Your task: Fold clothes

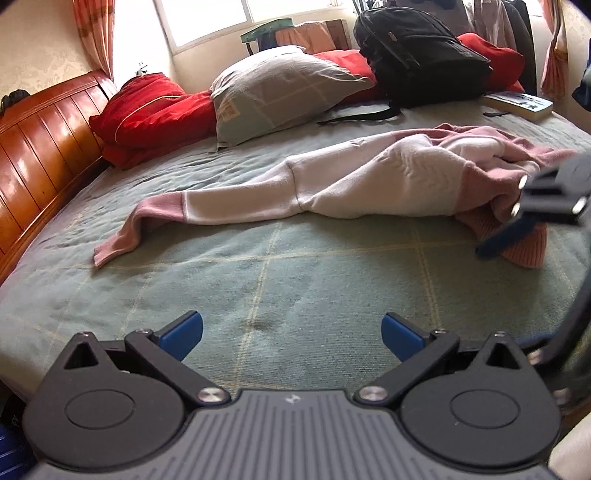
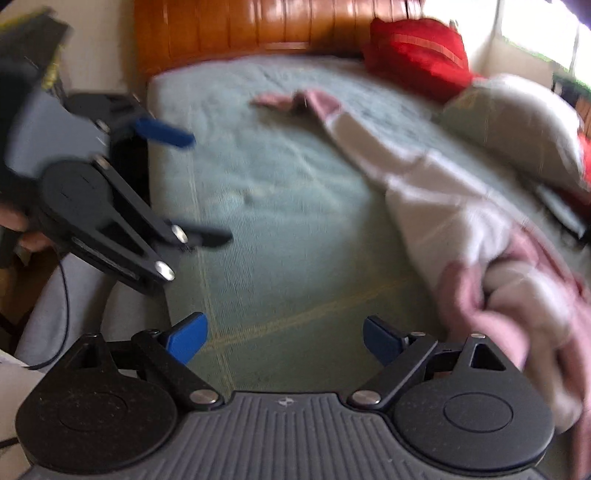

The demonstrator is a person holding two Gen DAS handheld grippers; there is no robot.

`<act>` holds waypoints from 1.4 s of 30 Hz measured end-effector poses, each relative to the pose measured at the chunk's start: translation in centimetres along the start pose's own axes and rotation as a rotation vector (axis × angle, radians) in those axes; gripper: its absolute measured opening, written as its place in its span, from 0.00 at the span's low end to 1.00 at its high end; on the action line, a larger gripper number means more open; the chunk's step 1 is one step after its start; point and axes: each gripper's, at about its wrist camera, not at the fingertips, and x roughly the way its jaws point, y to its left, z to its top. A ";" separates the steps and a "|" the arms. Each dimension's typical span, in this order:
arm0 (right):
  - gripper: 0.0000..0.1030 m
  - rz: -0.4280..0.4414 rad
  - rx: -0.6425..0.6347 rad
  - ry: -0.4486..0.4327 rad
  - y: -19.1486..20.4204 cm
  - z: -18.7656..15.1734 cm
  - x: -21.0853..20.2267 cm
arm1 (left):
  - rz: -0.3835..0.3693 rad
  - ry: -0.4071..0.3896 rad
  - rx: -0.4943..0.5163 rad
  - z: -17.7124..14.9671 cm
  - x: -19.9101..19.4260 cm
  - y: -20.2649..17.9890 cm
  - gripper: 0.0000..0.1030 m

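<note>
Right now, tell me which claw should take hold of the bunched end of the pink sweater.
Right. The right claw hangs open at the sweater's bunched pink end, beside the ribbed hem. The left claw, also open, sits over bare green bedspread, apart from the cloth; the long sleeve suits it better.

A bed (image 1: 258, 266) with a pale green checked cover fills a sunlit room.

A grey pillow (image 1: 280, 96) lies between red cushions (image 1: 147, 110) near the wooden headboard (image 1: 44, 147); a black backpack (image 1: 421, 55) sits against red bedding beside a book (image 1: 519, 105), with a window (image 1: 207, 18) and patterned curtains (image 1: 92, 29) behind.
</note>
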 end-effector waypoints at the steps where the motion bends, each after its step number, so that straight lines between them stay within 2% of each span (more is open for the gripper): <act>1: 0.91 -0.019 0.010 0.024 -0.2 -0.2 0.8 | 0.001 0.001 -0.001 0.0 0.0 0.0 0.99; 4: 0.91 -0.127 -0.004 0.048 -0.7 -0.4 1.9 | -0.006 0.002 -0.005 0.0 0.1 0.0 0.99; 10: 0.90 -0.291 -0.018 -0.007 -4.3 0.7 0.4 | -0.005 0.016 -0.010 0.2 0.8 -0.1 0.99; 21: 0.90 -0.345 0.106 -0.078 -14.3 3.8 0.5 | 0.000 0.039 -0.011 0.4 1.5 -0.2 0.99; 28: 0.92 -0.342 0.212 -0.075 -19.8 5.7 2.2 | -0.005 0.047 -0.008 0.7 1.9 -0.5 0.99; 31: 0.92 -0.348 0.215 -0.073 -19.8 5.9 1.9 | -0.012 0.043 -0.007 0.7 1.9 -0.5 0.99; 33: 0.92 -0.383 0.179 -0.066 -18.8 5.7 1.8 | -0.014 0.042 -0.007 0.7 1.9 -0.5 0.99; 42: 0.87 -0.582 -0.094 -0.060 -12.2 3.3 1.2 | -0.030 0.033 0.001 0.5 1.7 -0.8 0.99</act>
